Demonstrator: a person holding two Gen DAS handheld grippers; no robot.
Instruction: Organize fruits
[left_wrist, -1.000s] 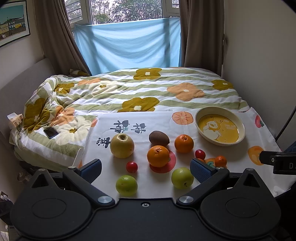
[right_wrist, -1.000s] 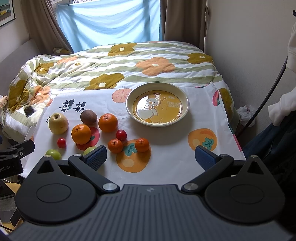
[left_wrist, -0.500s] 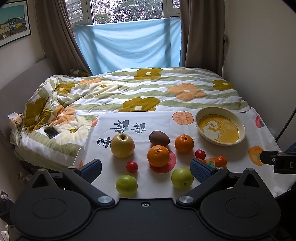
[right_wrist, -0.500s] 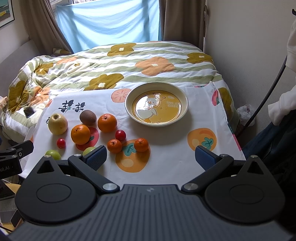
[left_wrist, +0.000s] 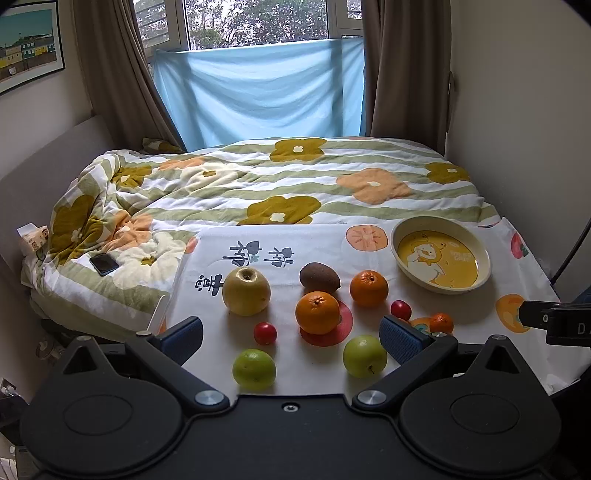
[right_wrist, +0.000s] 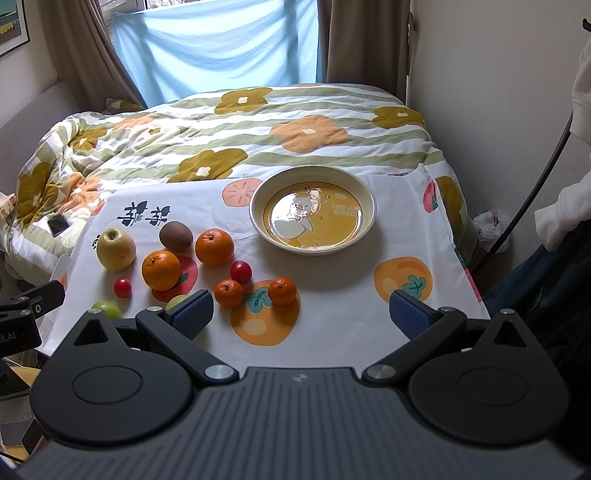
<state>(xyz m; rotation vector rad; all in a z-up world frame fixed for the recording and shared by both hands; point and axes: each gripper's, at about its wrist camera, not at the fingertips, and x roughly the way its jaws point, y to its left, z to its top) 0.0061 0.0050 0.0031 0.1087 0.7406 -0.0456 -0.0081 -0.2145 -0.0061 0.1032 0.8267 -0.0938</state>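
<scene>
Fruit lies on a white printed cloth: a yellow apple, a kiwi, two oranges, two green apples, two cherry tomatoes and two small tangerines. An empty yellow bowl stands at the back right. My left gripper is open and empty, held above the near fruit. My right gripper is open and empty, above the cloth in front of the bowl.
A flowered quilt covers the bed behind the cloth. A phone lies on the quilt at the left. A wall runs along the right. A person's sleeve and a dark cable are at the right.
Both grippers have shifted very slightly; the fruit and bowl have not moved.
</scene>
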